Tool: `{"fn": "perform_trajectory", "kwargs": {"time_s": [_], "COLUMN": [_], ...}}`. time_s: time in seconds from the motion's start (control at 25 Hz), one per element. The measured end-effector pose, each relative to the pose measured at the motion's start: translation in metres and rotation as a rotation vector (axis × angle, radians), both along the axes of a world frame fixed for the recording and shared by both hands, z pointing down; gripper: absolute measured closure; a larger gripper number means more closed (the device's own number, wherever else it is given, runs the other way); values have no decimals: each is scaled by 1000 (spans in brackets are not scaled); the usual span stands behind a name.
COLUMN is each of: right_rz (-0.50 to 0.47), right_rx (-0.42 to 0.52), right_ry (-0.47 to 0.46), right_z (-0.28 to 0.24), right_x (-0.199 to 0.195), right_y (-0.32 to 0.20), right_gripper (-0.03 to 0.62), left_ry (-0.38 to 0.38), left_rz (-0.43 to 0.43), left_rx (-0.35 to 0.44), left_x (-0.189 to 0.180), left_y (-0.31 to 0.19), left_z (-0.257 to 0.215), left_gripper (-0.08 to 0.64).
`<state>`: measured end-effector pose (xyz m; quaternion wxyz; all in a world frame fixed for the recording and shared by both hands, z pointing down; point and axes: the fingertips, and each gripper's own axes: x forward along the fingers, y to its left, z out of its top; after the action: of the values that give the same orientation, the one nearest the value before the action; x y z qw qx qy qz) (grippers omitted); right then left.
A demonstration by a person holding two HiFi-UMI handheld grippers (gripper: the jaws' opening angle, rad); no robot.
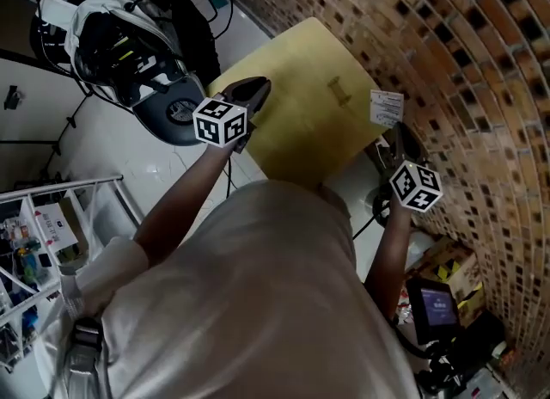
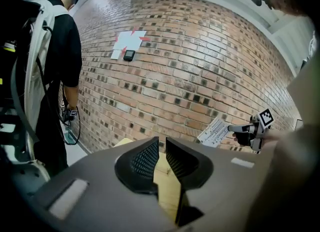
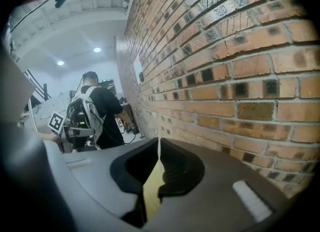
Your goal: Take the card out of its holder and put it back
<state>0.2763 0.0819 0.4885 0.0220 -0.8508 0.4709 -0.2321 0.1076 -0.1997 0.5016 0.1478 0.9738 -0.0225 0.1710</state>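
- Upper left: a bystander's backpack (image 1: 120, 40), well clear of the work.
- Left gripper (image 1: 258, 88) is over the table's left edge. Its jaws are a narrow slit apart with nothing between them.
- Yellow table (image 1: 292, 122) fills mid-frame. A small holder (image 1: 340, 89) stands toward its upper right and seems empty.
- Card (image 1: 387, 107) is just right of the holder, up off the table. It is clamped in the right gripper (image 1: 397, 131), whose jaws are closed on it, and its long axis runs on from the jaws.
- The right hand is nearer. To go back, the card must travel left.
- Brick wall (image 1: 481, 88) stands close at right. Nothing lies between card and holder.
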Motion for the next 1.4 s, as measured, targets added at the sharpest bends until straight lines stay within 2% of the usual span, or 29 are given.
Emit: {"fn": "perform_trajectory", "kwargs": {"time_s": [0.64,0.92,1.0,1.2,1.4], "right_rz": [43,27,18,-12,-51], "right_rx": [-25,-22,-27,-40,-39], "right_ry": [-41,-57,-57,-50,-44], "right_z": [25,40,39,31,32], "right_x": [-18,7,2,-18,-12], "right_y": [28,42,34,11,8], "right_gripper": [578,578,578,578,578], "left_ry": [-47,-81,-94,-51,-49], "left_rz": [8,12,12,-40,-51], "left_rx": [-14,-9,1,-34,-37], "left_x": [-15,2,-4,-29,-31], "left_y": [7,26,20,-2,8], "left_z": [23,39,39,29,25], "left_gripper": [497,495,522,514,497]}}
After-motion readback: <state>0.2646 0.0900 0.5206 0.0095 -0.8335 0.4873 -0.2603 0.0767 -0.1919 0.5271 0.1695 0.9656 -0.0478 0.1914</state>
